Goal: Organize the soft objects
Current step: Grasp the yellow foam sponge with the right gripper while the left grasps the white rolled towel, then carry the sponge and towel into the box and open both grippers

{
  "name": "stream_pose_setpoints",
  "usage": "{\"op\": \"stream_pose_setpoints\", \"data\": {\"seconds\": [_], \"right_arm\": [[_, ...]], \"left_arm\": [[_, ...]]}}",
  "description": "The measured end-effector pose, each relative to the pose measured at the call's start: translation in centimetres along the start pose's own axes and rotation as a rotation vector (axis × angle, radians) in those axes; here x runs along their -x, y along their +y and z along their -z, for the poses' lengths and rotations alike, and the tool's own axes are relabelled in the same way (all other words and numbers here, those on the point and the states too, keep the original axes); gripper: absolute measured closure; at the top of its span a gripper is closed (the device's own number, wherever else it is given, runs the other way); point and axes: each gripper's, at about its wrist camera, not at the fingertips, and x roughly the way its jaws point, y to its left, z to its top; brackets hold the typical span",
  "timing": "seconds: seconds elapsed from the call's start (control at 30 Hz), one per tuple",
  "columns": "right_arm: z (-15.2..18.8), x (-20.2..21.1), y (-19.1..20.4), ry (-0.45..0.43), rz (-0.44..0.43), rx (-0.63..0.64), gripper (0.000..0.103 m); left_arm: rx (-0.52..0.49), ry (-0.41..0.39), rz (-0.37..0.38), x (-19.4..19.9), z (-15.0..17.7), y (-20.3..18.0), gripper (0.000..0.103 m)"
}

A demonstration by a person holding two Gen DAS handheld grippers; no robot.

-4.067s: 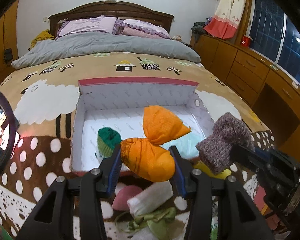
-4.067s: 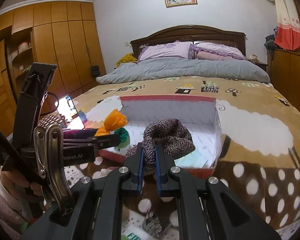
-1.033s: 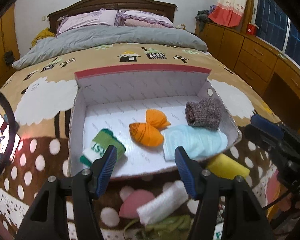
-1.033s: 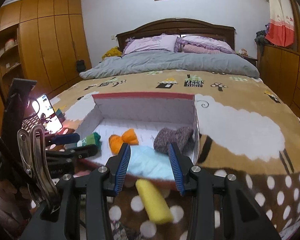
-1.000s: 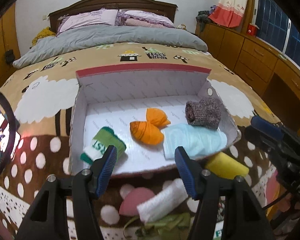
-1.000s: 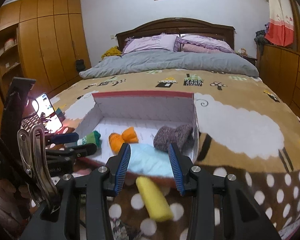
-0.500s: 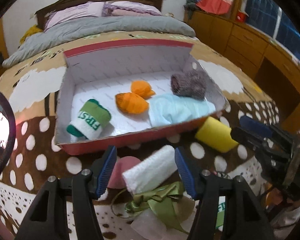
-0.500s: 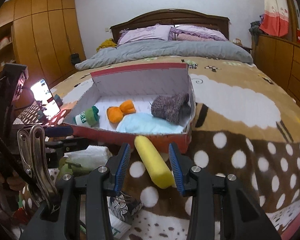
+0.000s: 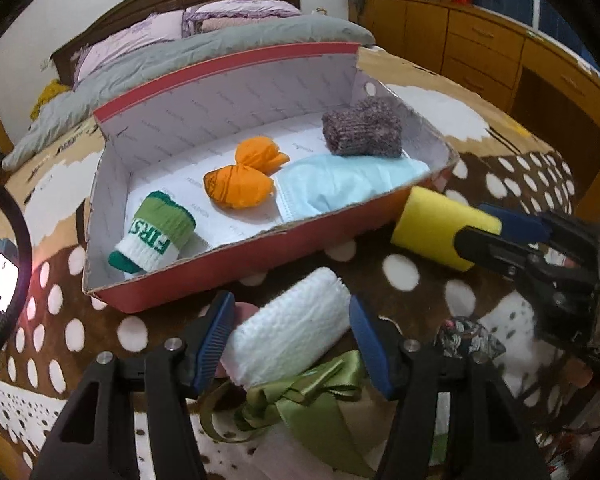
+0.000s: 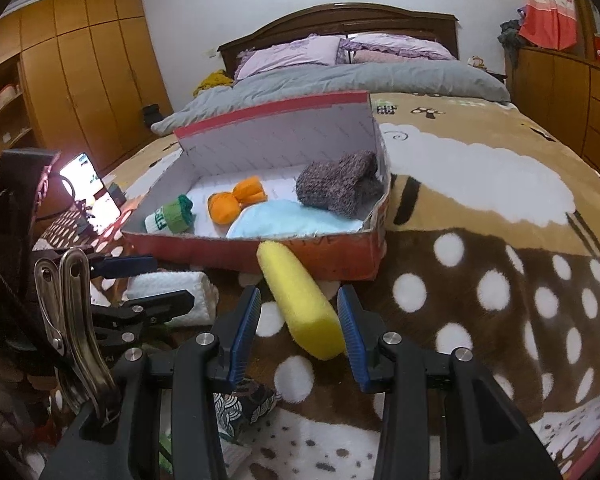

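A red cardboard box (image 9: 236, 264) on the bed holds a green sock roll (image 9: 156, 236), an orange cloth bundle (image 9: 240, 188), a pale blue mask (image 9: 340, 184) and a purple knitted piece (image 9: 362, 132). In front of it lies a white rolled towel (image 9: 292, 336). My left gripper (image 9: 291, 312) is open around the towel, blue pads on either side, not pressing. A yellow foam roll (image 10: 300, 304) lies against the box (image 10: 228, 252). My right gripper (image 10: 298, 300) stands open around it, the right pad close to the foam.
A green ribbon bow (image 9: 300, 392) and a pink piece (image 9: 244, 312) lie under the towel. A patterned cloth (image 10: 244, 400) sits below the right gripper. A lit phone (image 10: 88, 188) is at the left. The spotted brown blanket (image 10: 480, 300) spreads to the right.
Both grippers have sunk from above the box to the blanket in front of it. The towel now lies between the left fingers, the yellow foam between the right. The jaw widths look unchanged.
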Motion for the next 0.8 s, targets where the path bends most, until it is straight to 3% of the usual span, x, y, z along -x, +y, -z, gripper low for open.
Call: {"op": "stream_pose_setpoints", "data": {"seconds": [0.07, 0.3, 0.63, 0.8], "right_arm": [[0.1, -0.2, 0.1, 0.004, 0.003, 0.004, 0.062], [0.5, -0.8, 0.0, 0.006, 0.008, -0.012, 0.062], [0.7, -0.4, 0.4, -0.018, 0.011, -0.001, 0.074], [0.6, 0.2, 1.0, -0.041, 0.005, 0.019, 0.076]], "left_arm": [[-0.037, -0.012, -0.029, 0.0, 0.4, -0.4, 0.043], [-0.105, -0.037, -0.050, -0.1, 0.6, -1.4, 0.068], [-0.091, -0.067, -0.014, 1.0, 0.6, -1.0, 0.089], [-0.033, -0.109, 0.007, 2.5, 0.1, 0.1, 0.093]]}}
